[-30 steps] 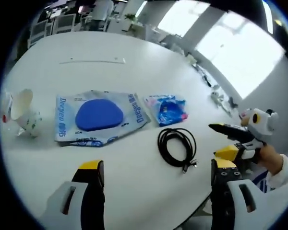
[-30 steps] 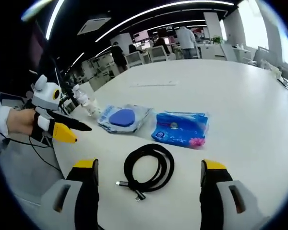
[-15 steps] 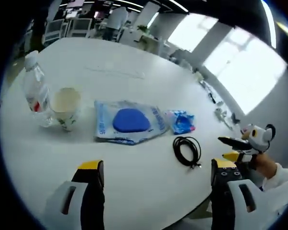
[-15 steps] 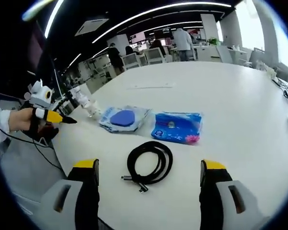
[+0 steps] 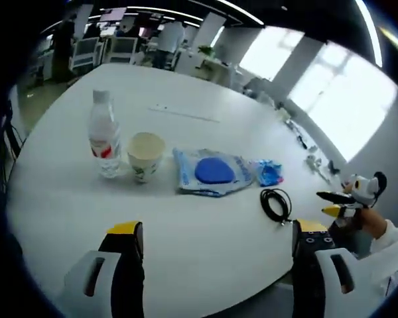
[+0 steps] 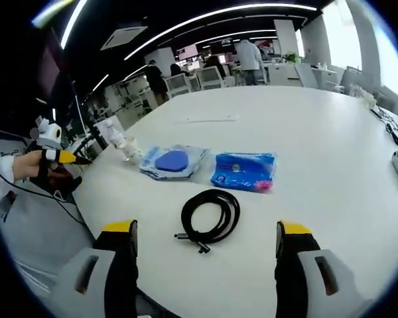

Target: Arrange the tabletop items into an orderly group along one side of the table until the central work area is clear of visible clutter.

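Note:
On the white table (image 5: 186,218) stand a clear water bottle (image 5: 103,134) and a paper cup (image 5: 146,156), side by side. Right of them lie a clear packet with a blue pad (image 5: 213,171), a small blue wrapper pack (image 5: 268,172) and a coiled black cable (image 5: 276,204). My left gripper (image 5: 212,248) is open above the near table edge, nothing between its jaws. My right gripper (image 6: 204,248) is open too, just short of the black cable (image 6: 212,216); beyond it lie the blue pack (image 6: 242,171), the pad packet (image 6: 172,161) and the bottle and cup (image 6: 123,147). The other gripper (image 6: 53,154) shows at the left, held in a hand.
A thin white strip (image 5: 184,113) lies far across the table. Small items and cables (image 6: 393,142) sit at the table's far right edge. Office chairs, desks and several people (image 6: 247,54) stand behind. The right gripper in a hand (image 5: 351,199) shows beyond the table's right edge.
Both cameras have pulled back from the table. The left gripper view has swung left, bringing the bottle and cup fully into sight. Nothing on the table has moved.

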